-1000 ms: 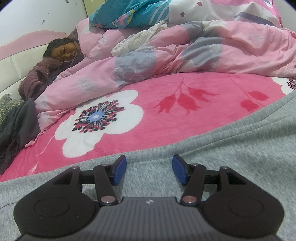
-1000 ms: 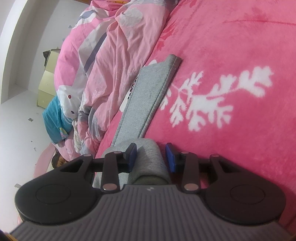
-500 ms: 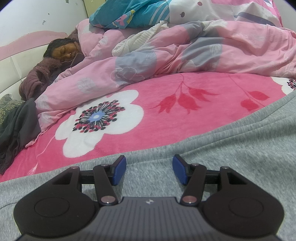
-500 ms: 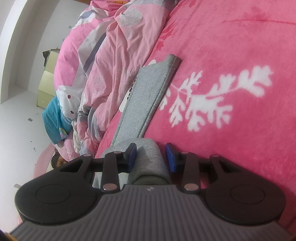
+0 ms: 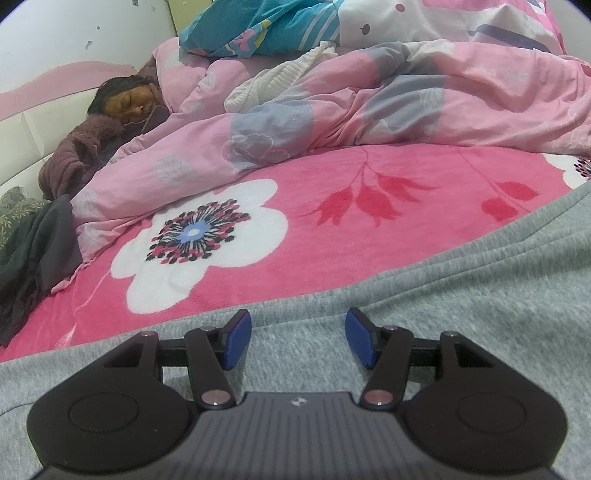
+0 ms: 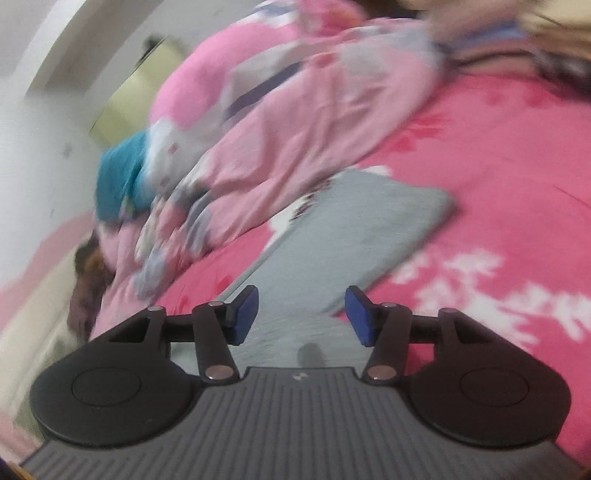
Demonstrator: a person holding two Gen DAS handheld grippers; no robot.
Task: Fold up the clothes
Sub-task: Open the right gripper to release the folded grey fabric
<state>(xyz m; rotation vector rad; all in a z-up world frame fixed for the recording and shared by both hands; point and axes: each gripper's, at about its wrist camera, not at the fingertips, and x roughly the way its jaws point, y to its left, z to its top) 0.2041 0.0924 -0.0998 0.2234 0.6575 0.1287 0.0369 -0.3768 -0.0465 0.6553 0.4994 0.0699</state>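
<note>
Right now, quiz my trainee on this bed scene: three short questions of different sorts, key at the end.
1. True or false: the right gripper is clamped on the grey garment.
2. Multiple choice: what lies under the left gripper? A) the pale pink quilt B) the grey garment C) a teal pillow
3. Fill in: the grey garment rests on a bright pink ____ with white flowers.

Key
1. False. Its jaws have just been opening, and the cloth lies below, unpinched.
2. B
3. blanket
</note>
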